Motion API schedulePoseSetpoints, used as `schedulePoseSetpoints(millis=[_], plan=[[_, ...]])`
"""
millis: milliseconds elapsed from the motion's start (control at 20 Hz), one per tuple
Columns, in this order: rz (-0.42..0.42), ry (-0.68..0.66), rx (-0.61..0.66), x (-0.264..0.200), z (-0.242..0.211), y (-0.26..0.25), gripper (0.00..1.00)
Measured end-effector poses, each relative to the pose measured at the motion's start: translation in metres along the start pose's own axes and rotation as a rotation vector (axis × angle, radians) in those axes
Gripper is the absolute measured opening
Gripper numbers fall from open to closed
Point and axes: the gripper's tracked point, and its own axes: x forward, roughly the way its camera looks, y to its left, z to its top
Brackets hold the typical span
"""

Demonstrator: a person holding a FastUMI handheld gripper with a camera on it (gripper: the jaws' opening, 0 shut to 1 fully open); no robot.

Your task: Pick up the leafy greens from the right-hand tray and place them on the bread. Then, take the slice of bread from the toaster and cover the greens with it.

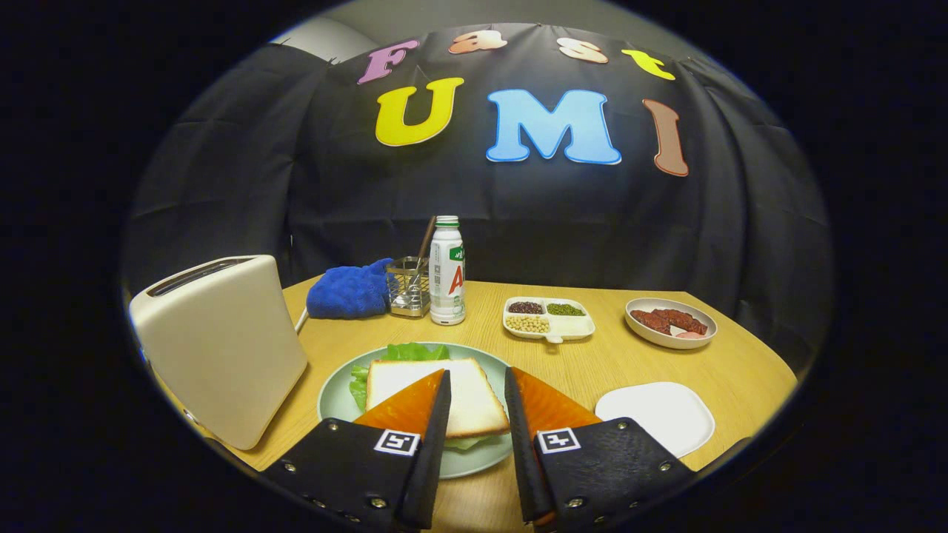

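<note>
White bread slice [452, 396] covers leafy greens [411, 353] on a plate [333, 403]; soft, light, crushable. Tool [478, 385] hovers open, empty, above it.

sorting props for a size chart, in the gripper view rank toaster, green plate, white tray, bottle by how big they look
1. toaster, though nearness inflates it
2. green plate
3. white tray
4. bottle, farther back

The gripper hangs open over the plate.

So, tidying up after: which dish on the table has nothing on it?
The white square tray beside the open gripper; the green plate, divided dish and bowl hold food.
</note>
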Motion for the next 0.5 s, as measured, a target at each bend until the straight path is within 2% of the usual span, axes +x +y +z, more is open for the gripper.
schedulePoseSetpoints(millis=[500], plan=[[-0.046, -0.106, 0.019, -0.030, 0.028, -0.054, 0.43]])
